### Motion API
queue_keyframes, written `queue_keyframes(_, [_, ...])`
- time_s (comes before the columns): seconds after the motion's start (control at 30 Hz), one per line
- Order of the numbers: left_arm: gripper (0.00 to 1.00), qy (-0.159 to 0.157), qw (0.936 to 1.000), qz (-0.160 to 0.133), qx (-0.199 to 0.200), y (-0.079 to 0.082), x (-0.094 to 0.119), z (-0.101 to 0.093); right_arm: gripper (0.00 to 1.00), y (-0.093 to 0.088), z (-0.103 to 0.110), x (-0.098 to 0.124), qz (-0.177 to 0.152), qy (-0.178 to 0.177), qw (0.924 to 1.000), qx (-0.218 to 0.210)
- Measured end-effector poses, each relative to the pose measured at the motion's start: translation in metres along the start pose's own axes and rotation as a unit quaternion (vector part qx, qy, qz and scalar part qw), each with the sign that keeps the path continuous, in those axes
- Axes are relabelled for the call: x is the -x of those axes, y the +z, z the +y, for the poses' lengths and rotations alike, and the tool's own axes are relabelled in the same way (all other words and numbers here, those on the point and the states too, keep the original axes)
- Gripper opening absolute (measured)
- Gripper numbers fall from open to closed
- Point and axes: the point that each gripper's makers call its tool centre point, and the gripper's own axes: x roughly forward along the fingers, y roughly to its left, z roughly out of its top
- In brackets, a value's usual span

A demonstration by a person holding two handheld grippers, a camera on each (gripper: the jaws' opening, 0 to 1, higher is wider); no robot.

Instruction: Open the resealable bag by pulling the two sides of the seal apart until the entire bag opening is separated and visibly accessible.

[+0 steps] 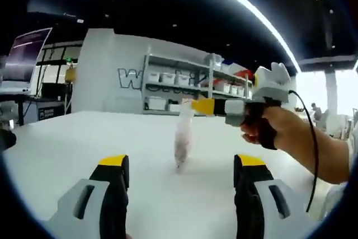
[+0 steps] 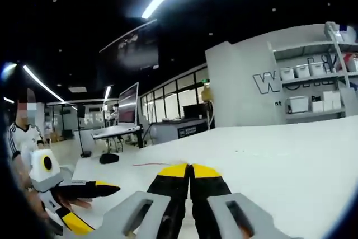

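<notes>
Right gripper (image 1: 197, 106) pinched shut on resealable bag (image 1: 183, 138), bag hanging above white table (image 1: 84, 144). Left gripper (image 1: 180, 167) nearer, jaws wide apart, empty.

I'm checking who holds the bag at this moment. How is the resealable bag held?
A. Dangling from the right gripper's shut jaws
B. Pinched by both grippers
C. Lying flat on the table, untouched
A: in the left gripper view, the bag hangs from the right gripper above the table, while the left gripper stands open and apart.
</notes>
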Motion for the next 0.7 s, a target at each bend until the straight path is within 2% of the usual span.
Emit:
queue_keyframes(0.1, [0.70,-0.021,0.9996,0.010,0.015,-0.001,0.005,-0.010,0.00,-0.002,0.006,0.008,-0.004,0.001,0.9999,-0.009])
queue_keyframes(0.33, [0.64,-0.057,0.9952,-0.004,0.080,0.008,0.015,-0.035,0.00,-0.010,0.021,0.021,-0.007,-0.003,1.0000,-0.005])
queue_keyframes(0.47, [0.63,-0.065,0.9942,-0.006,0.085,0.009,0.017,-0.043,0.00,-0.010,0.024,0.022,-0.006,0.000,1.0000,-0.007])
queue_keyframes(0.7, [0.63,-0.065,0.9937,-0.003,0.091,0.005,0.017,-0.045,0.00,-0.009,0.029,0.023,-0.008,0.004,0.9999,-0.008])
